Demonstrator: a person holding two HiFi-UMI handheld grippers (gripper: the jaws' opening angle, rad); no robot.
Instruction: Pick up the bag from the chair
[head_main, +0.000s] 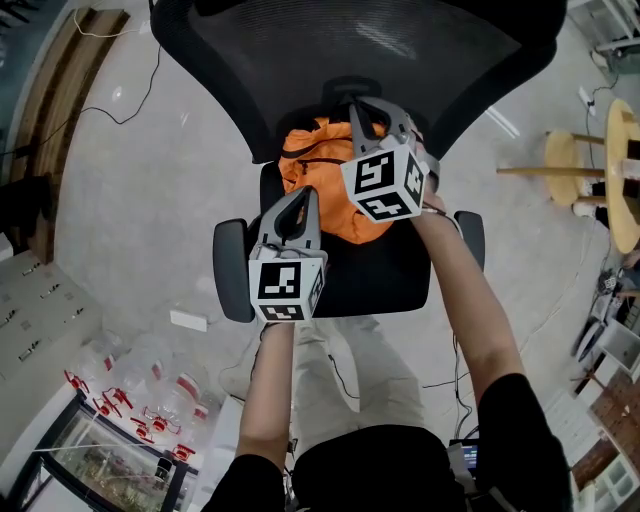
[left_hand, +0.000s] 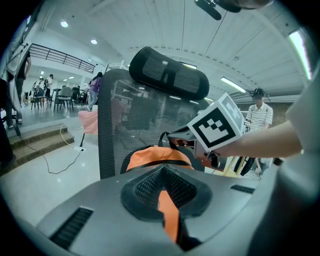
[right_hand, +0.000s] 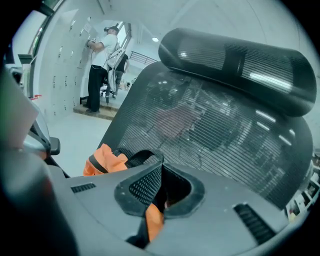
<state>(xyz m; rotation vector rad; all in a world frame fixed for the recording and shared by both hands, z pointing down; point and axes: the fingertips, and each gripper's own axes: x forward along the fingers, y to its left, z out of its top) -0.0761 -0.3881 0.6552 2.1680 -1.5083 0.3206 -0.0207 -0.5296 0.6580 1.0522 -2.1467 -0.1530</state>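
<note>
An orange bag (head_main: 322, 172) with black straps lies on the seat of a black mesh office chair (head_main: 385, 275), against the backrest. My left gripper (head_main: 300, 197) is at the bag's near left side; in the left gripper view (left_hand: 166, 194) its jaws are shut with a strip of orange fabric (left_hand: 169, 212) pinched between them. My right gripper (head_main: 362, 108) reaches over the bag's top by the backrest. In the right gripper view (right_hand: 158, 189) it is shut on orange fabric, and a black strap (right_hand: 142, 158) loops up just past the jaws.
The chair's tall mesh backrest (head_main: 360, 50) and headrest (right_hand: 235, 65) stand right behind the bag, with armrests (head_main: 230, 270) on both sides. A wooden stool (head_main: 570, 165) and round table are at the right. Cables run over the floor. Plastic boxes (head_main: 150, 385) sit lower left.
</note>
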